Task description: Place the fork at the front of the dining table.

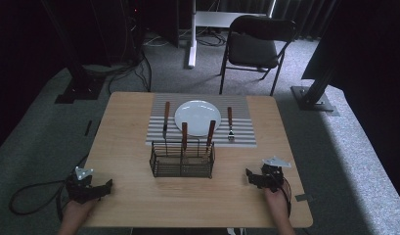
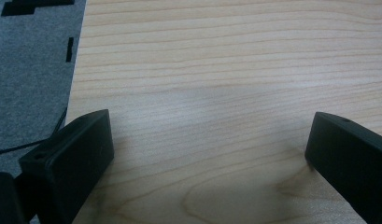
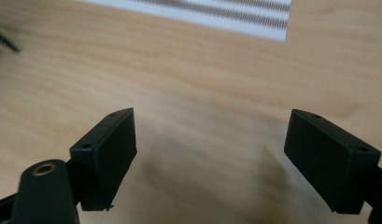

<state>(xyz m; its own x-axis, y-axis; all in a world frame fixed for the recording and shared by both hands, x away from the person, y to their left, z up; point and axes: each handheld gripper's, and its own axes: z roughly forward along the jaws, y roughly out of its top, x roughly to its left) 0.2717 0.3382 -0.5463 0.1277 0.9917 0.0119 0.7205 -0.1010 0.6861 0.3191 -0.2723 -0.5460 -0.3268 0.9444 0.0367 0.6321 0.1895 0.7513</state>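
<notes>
Left gripper (image 1: pixel 103 188): jaws spread wide, empty, at table (image 1: pixel 129 147) corner.
Right gripper (image 1: pixel 250 177): jaws apart, empty.
Wire caddy (image 1: pixel 182 159): between both, holding two utensils.

Bare wood lies open along the near strip of the table (image 1: pixel 139 196), from left edge to right. In the middle, the wire caddy (image 1: pixel 182 159) with two upright utensil handles blocks the way to the plate (image 1: pixel 197 116) on the striped placemat (image 1: pixel 246 132). Passages stay free past the caddy's left and right sides.
</notes>
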